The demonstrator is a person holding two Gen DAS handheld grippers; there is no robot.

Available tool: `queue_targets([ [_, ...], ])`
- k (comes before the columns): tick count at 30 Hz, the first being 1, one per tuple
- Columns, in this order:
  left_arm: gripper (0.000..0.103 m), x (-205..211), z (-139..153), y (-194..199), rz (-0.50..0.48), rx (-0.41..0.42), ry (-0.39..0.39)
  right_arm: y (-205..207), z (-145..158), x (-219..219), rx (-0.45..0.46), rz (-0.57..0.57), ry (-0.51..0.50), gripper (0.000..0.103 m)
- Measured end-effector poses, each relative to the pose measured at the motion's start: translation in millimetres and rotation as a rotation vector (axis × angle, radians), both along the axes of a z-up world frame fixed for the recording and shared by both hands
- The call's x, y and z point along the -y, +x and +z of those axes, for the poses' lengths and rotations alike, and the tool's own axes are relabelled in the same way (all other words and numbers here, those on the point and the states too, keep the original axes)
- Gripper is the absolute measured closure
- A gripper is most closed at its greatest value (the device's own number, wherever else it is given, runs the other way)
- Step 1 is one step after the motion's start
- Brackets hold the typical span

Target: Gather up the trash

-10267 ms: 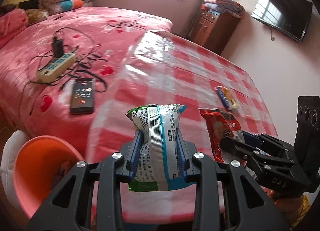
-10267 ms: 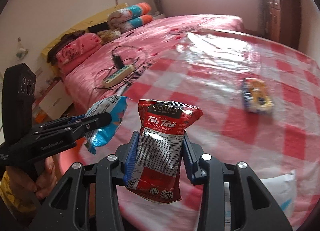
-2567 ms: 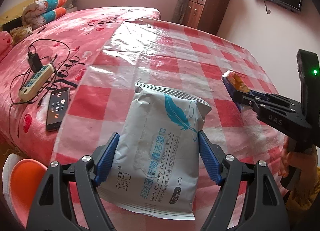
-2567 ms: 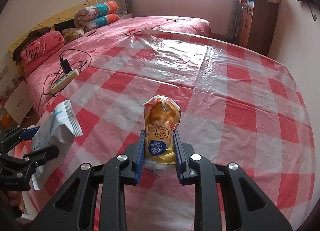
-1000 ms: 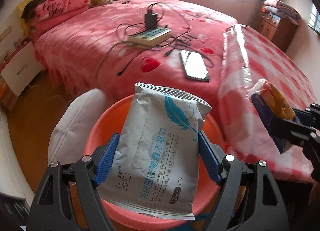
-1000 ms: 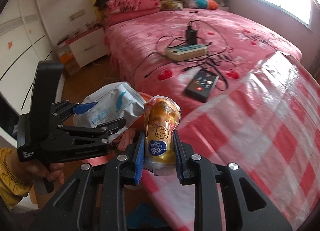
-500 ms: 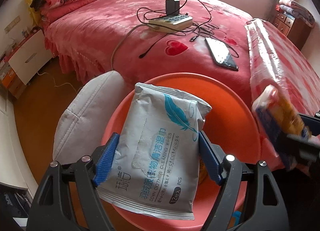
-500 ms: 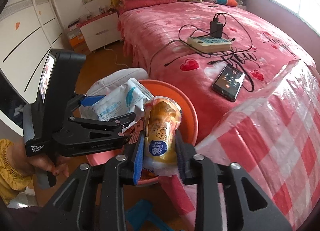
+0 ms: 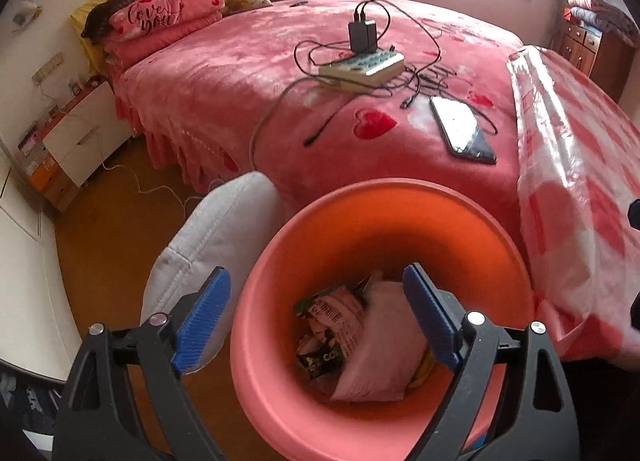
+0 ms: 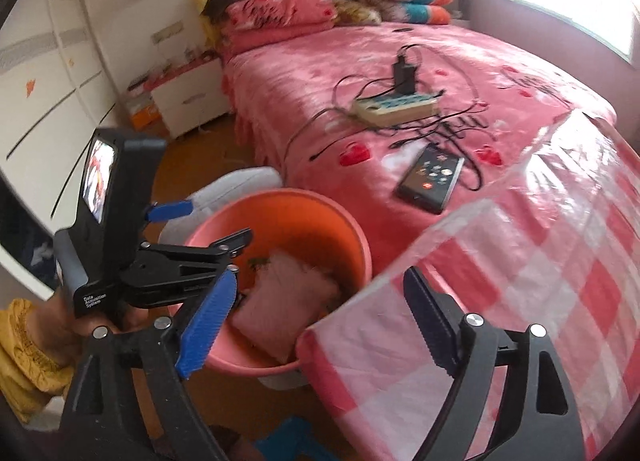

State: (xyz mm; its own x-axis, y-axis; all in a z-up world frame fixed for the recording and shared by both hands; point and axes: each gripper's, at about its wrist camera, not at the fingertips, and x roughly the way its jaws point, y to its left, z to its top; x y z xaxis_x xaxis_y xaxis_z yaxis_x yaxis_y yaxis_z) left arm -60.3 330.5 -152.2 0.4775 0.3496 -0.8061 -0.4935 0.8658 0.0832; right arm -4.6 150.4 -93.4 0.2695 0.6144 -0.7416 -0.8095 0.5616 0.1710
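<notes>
Both my left gripper (image 9: 316,317) and right gripper (image 10: 316,317) are now spread and empty, the wipes pack (image 9: 376,345) lies in the orange bin (image 9: 384,217) at lower centre, so this trash is collected.

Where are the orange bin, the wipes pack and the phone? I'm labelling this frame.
orange bin (image 9: 400,197): left wrist view, far rim.
wipes pack (image 9: 380,349): left wrist view, middle of its pale face, inside the bin.
phone (image 10: 432,177): right wrist view, centre of its screen, on the bed.
</notes>
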Motion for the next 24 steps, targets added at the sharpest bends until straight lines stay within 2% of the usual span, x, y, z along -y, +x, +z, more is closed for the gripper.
queue_targets([
  [4, 0.014, 12, 16, 5, -0.025, 0.020, 0.052, 13, 11, 23, 0.013, -0.088, 0.035, 0.014],
  [11, 0.012, 33, 43, 19, -0.063, 0.073, 0.086, 29, 24, 64, 0.030, -0.204, 0.074, 0.013],
  [24, 0.012, 87, 76, 50, -0.161, 0.137, 0.111, 33, 40, 126, 0.112, -0.342, 0.120, 0.013],
])
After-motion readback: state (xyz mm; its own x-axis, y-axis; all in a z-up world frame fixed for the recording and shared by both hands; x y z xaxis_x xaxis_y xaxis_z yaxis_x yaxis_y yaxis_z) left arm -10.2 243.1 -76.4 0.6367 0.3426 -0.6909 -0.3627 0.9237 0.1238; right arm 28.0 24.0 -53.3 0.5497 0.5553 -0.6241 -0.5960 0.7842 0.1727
